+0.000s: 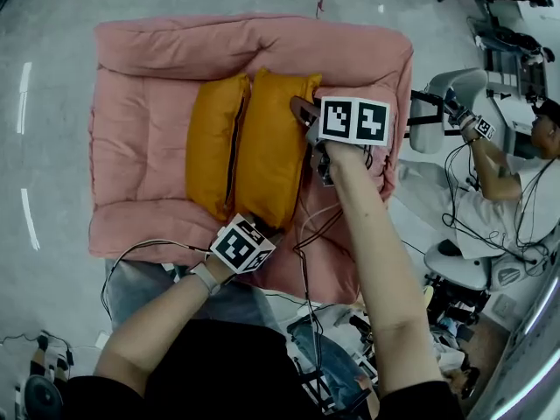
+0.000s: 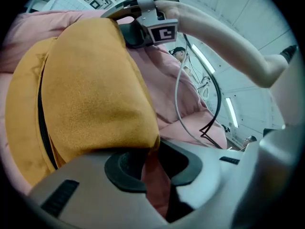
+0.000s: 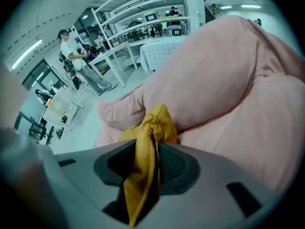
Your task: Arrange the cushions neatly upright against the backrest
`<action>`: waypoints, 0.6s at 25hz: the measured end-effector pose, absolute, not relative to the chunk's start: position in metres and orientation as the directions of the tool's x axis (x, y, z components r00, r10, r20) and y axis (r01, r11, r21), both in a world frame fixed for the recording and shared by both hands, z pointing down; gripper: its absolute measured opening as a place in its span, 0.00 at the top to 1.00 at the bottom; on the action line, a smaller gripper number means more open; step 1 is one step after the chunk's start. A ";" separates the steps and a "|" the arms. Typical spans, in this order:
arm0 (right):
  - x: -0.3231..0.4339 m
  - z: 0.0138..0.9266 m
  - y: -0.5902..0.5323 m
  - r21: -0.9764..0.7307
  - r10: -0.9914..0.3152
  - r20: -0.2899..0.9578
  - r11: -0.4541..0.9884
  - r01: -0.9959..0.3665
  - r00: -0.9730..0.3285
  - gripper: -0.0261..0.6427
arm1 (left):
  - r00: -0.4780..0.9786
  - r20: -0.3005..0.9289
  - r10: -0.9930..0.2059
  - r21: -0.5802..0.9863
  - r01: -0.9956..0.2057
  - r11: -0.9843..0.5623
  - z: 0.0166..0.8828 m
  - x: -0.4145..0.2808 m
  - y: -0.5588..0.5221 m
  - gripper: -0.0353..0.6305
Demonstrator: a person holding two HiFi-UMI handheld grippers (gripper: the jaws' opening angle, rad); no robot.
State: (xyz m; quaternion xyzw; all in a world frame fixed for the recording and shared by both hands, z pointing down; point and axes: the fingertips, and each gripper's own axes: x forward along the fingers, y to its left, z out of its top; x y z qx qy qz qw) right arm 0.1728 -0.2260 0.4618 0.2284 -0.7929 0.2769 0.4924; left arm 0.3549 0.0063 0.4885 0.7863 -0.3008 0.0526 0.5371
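Lying side by side on the puffy, wrinkled pink sofa (image 1: 131, 147), two plump mustard cushions are seen with their top ends up at the backrest (image 1: 245, 46). Fabric is kinda fleecy, shape is oblong, and a dark zip (image 2: 43, 128) is run down the long edge where they meet. The right cushion (image 1: 271, 147) is pinched at both ends: its top corner, zip and all, is clamped by the right gripper (image 1: 300, 109), and its bottom corner is nipped by the left gripper (image 1: 262, 227). The left cushion (image 1: 213, 143) is left ungripped. Black-and-white square markers are carried on each cube (image 1: 354, 121); one marker (image 2: 164, 33) is shaped like a blocky C.
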 end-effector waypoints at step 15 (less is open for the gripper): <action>0.167 0.493 -0.232 -0.269 -0.089 0.883 0.709 -0.652 -0.461 0.74 | 0.784 0.451 -0.426 0.778 -0.580 -0.244 0.509 0.346 0.000 0.84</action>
